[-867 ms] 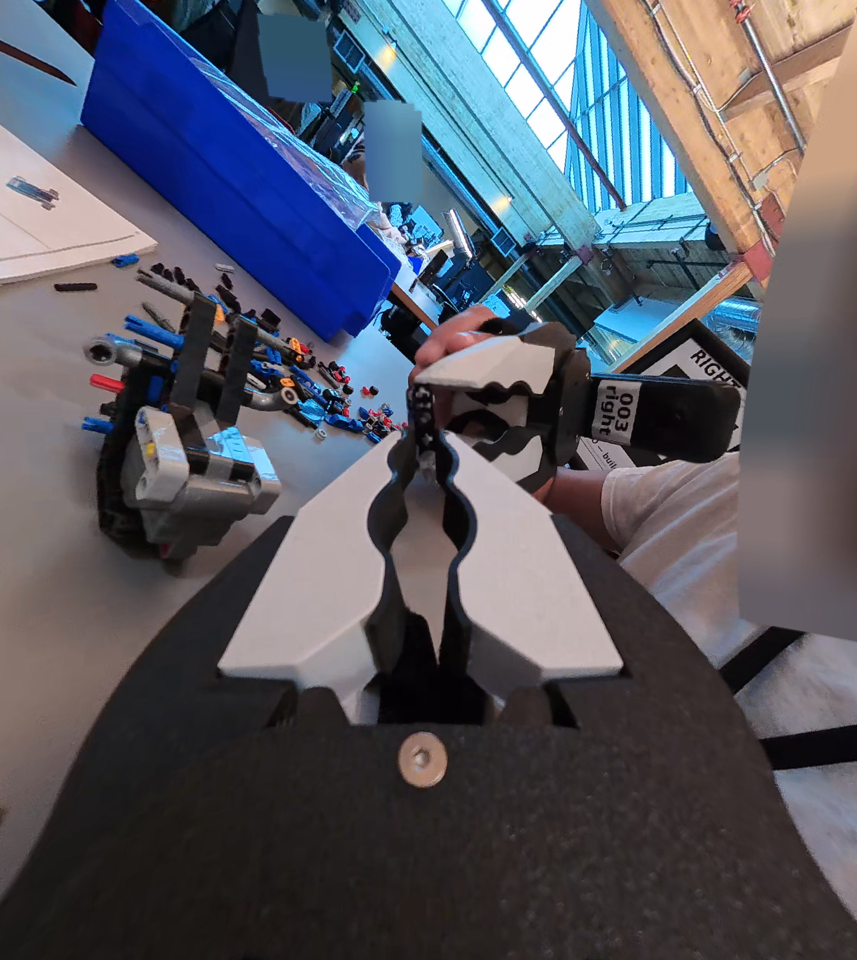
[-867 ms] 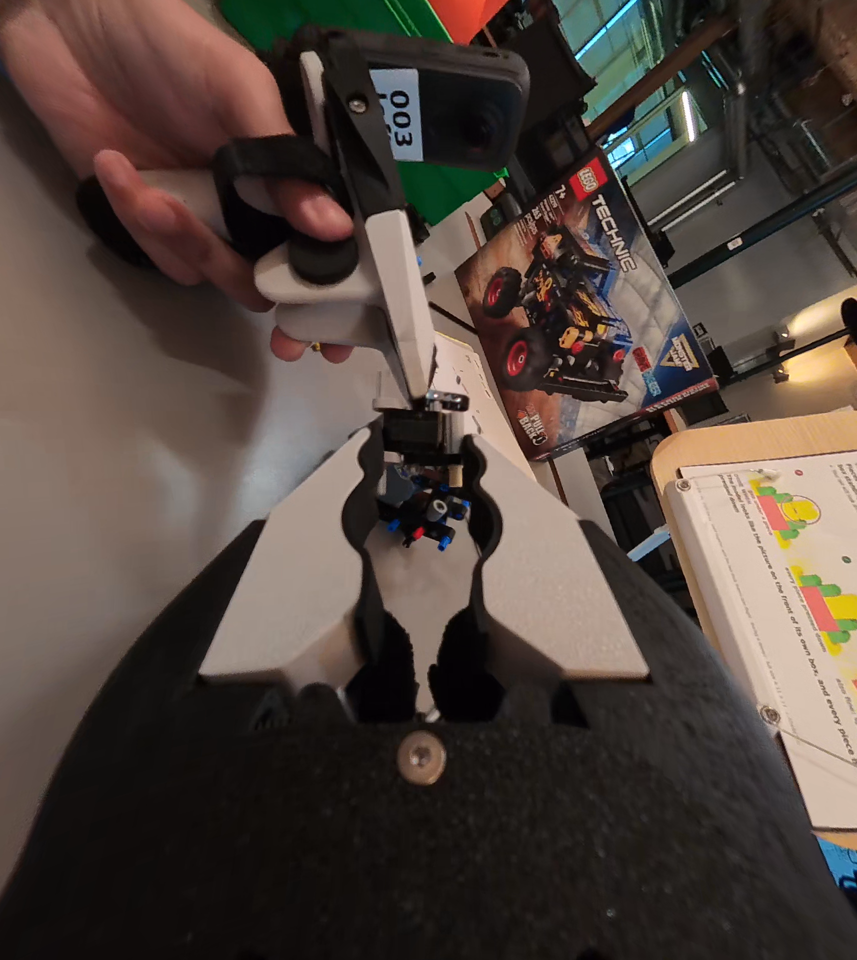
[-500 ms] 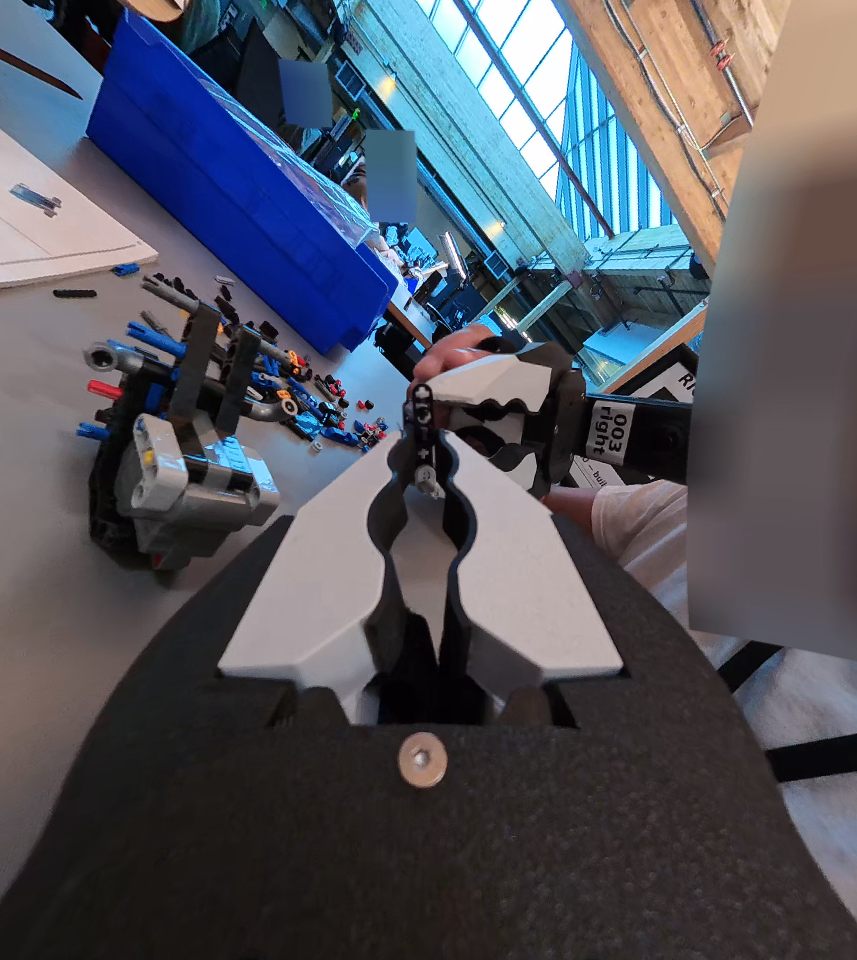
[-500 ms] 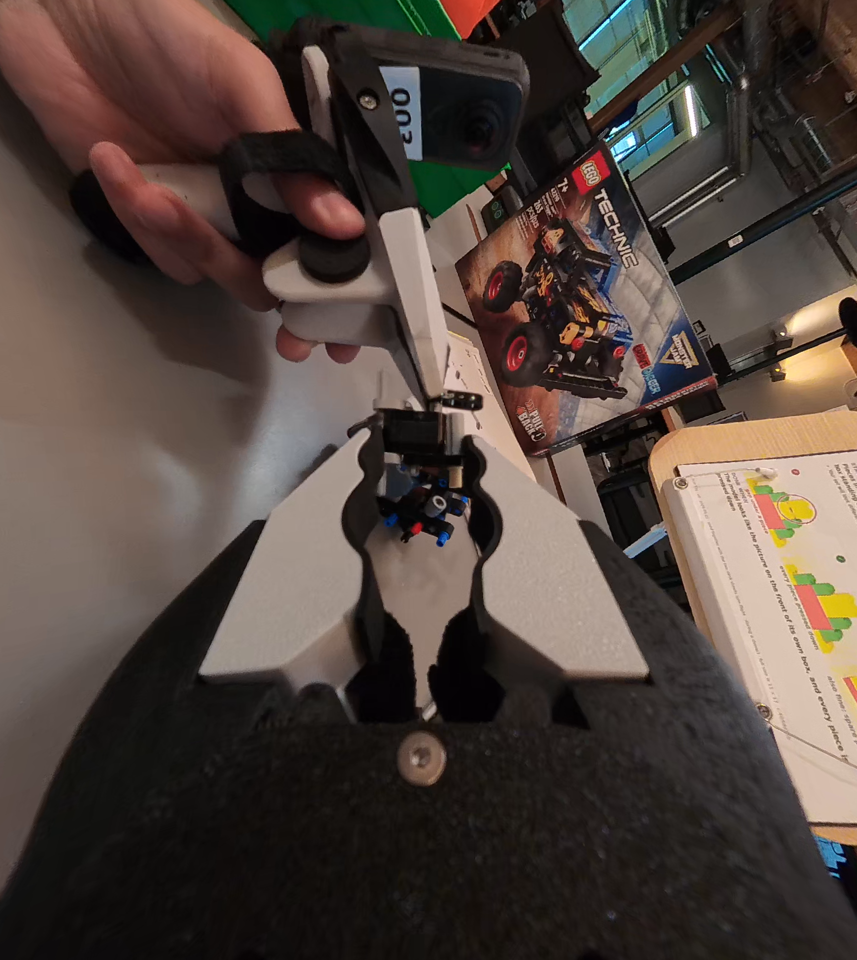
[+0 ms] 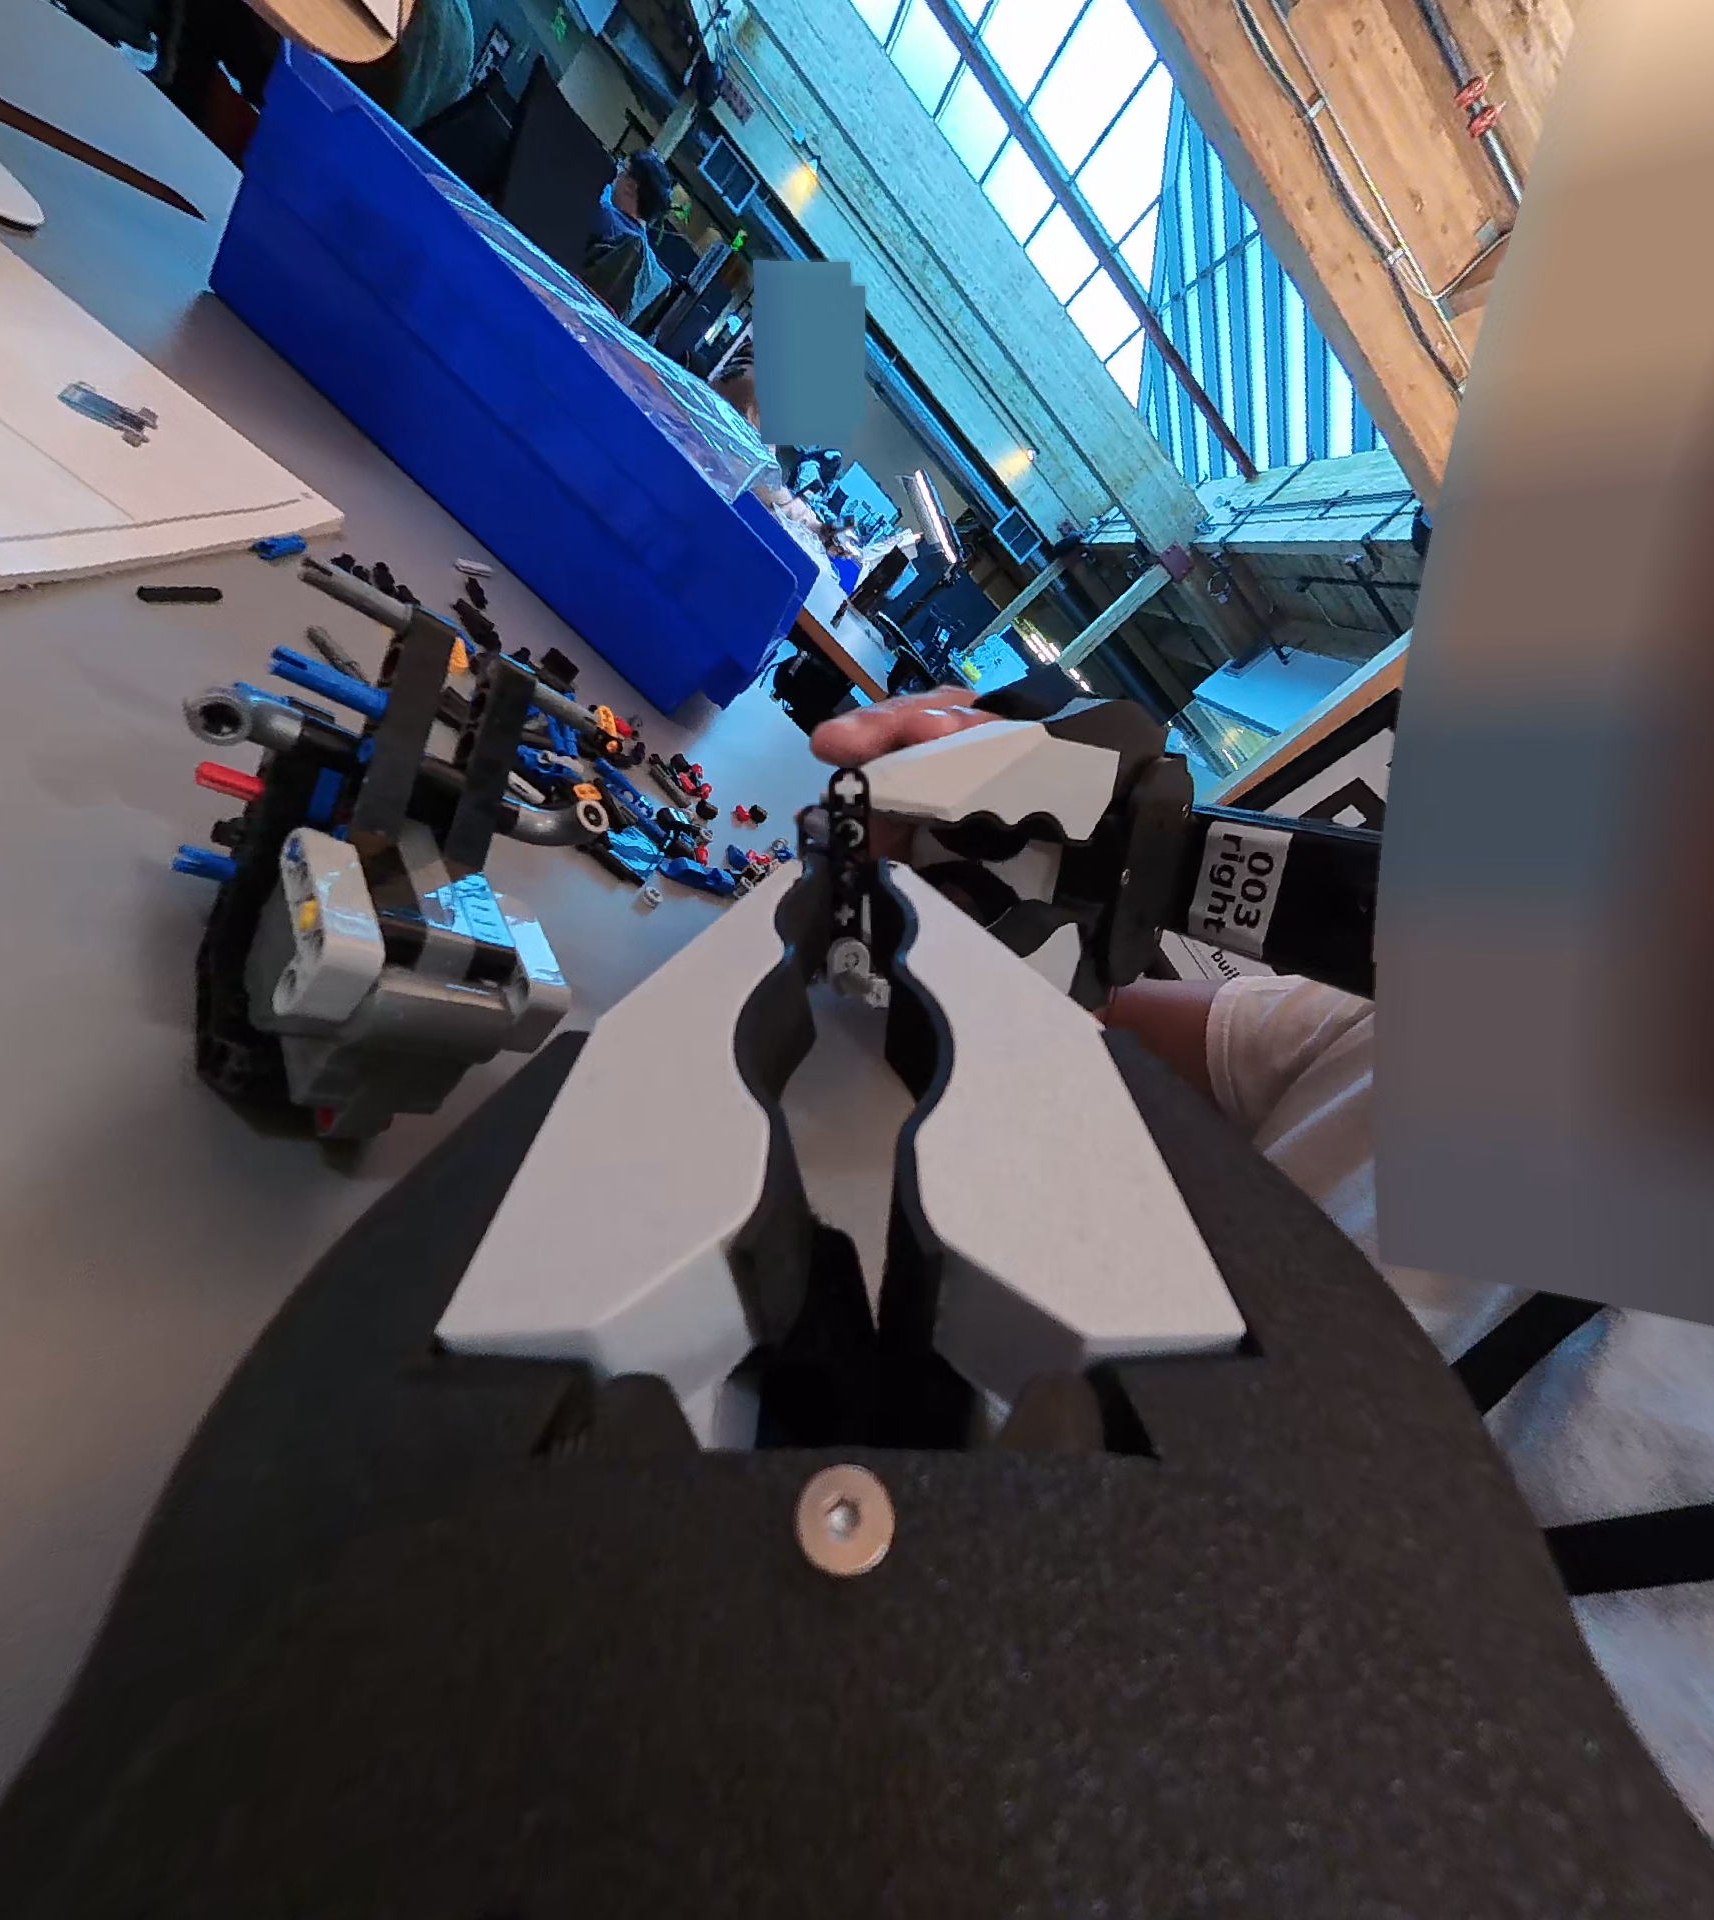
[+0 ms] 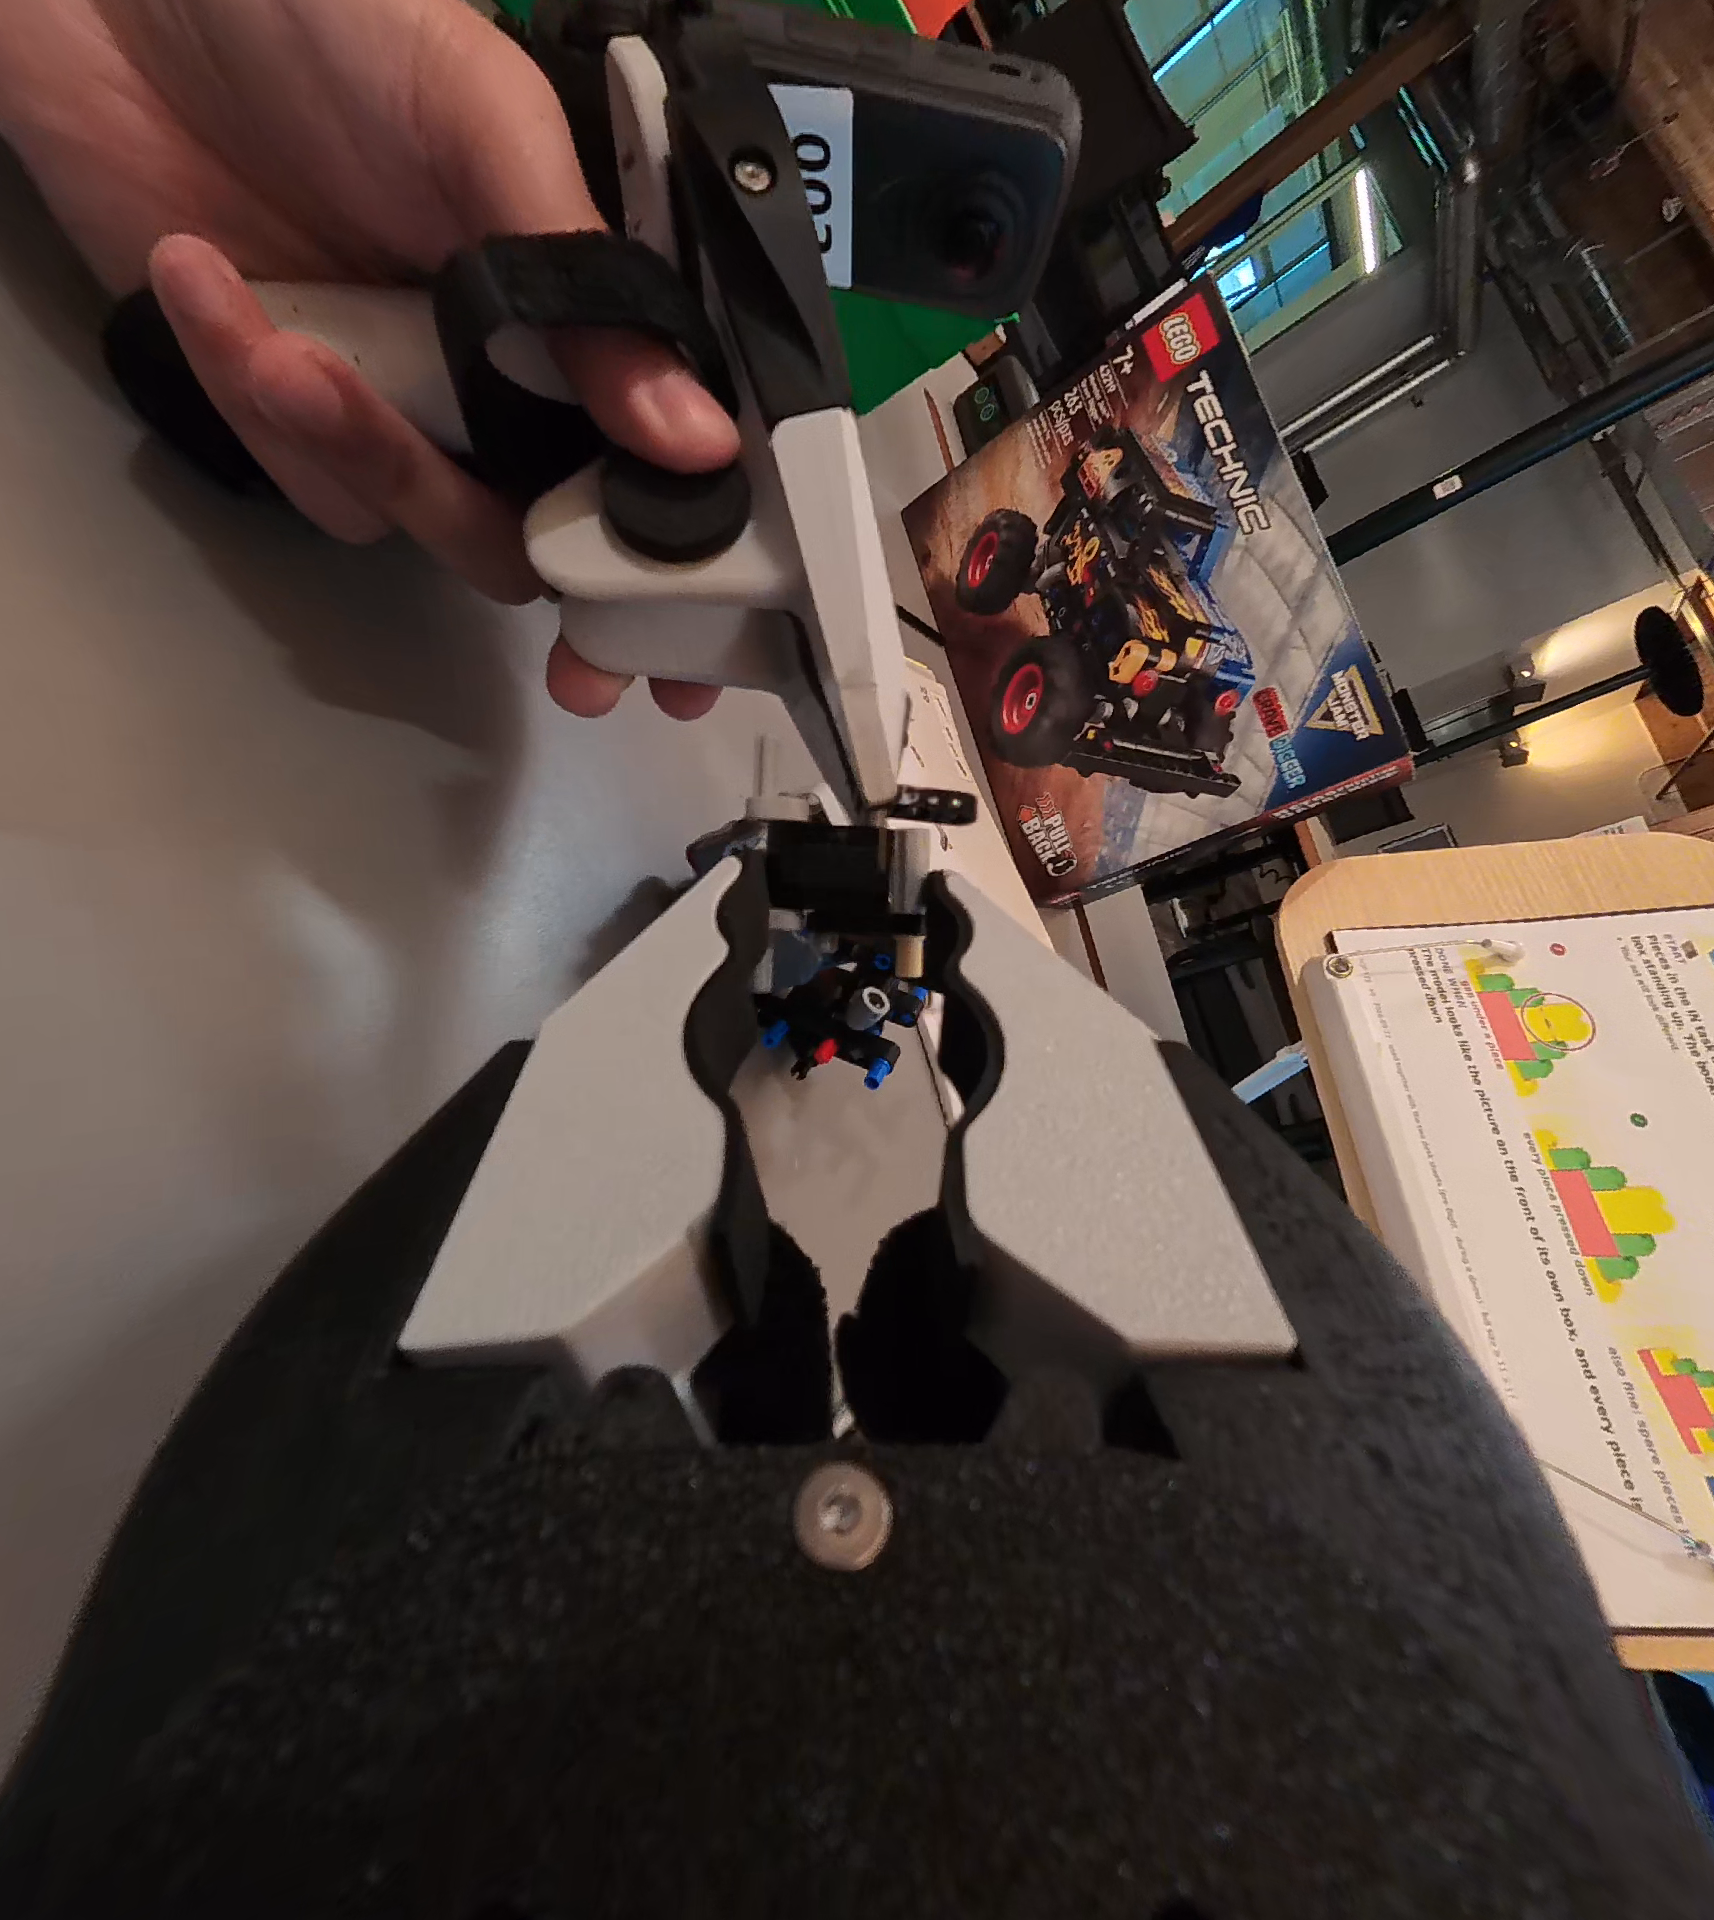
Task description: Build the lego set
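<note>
My left gripper (image 5: 845, 883) is shut on a thin black beam (image 5: 849, 821) with holes, which stands up from between its tips. A small grey connector (image 5: 853, 961) hangs on the beam's lower end. My right gripper (image 6: 837, 883) is shut on a small black block assembly (image 6: 827, 857) with a tan pin. Both are held in the air, tip to tip, and the beam meets the block. The right gripper also shows in the left wrist view (image 5: 894, 821), and the left gripper shows in the right wrist view (image 6: 874, 790). The partly built grey and black model (image 5: 375, 914) lies on the table to the left.
Loose blue, black and red pieces (image 5: 645, 810) are scattered behind the model. A blue bin (image 5: 500, 416) stands beyond them and white paper sheets (image 5: 53, 468) lie at far left. The set's box (image 6: 1165, 623) and a white instruction board (image 6: 1580, 1247) are on the right. Left and right tips are no more than a few centimetres apart.
Both grippers stay joined at the tips and have shifted only slightly. The left gripper's tip has slid a little right across the block. The grey connector shows more clearly now.
</note>
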A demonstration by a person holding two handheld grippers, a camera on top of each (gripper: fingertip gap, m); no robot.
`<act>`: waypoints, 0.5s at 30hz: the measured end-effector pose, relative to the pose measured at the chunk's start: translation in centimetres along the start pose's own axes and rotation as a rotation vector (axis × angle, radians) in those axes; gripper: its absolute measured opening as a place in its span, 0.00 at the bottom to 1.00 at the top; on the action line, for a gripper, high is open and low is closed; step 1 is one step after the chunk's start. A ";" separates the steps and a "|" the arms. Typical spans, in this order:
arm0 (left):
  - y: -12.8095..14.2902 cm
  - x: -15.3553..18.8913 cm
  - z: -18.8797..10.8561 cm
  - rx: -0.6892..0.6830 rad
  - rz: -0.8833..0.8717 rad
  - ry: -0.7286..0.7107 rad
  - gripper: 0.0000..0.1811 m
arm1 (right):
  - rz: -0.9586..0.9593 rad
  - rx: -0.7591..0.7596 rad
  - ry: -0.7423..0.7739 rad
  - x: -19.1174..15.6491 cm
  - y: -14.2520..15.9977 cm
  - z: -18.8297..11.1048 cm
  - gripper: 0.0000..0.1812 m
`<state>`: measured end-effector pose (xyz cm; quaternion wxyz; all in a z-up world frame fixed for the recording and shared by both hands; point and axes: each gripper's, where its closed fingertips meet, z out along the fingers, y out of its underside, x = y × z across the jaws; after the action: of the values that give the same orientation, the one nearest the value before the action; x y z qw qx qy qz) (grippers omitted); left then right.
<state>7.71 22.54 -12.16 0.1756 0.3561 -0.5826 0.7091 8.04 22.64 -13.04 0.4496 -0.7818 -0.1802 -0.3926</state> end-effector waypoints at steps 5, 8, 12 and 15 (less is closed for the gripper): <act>0.1 -0.3 0.1 0.002 0.025 -0.040 0.03 | -0.003 -0.014 0.000 -0.1 0.2 0.1 0.16; 0.1 -0.4 0.1 0.003 0.040 -0.057 0.03 | -0.005 -0.028 0.005 -0.1 0.3 0.1 0.16; 0.3 -0.5 0.2 -0.008 0.041 -0.072 0.03 | -0.047 -0.049 0.020 -0.3 0.4 0.2 0.16; 0.4 -0.6 0.2 -0.014 0.042 -0.081 0.03 | -0.062 -0.058 0.021 -0.4 0.4 0.2 0.16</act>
<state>7.92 22.34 -12.88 0.1393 0.3709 -0.6017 0.6935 8.15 22.58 -13.61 0.4164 -0.7842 -0.1882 -0.4197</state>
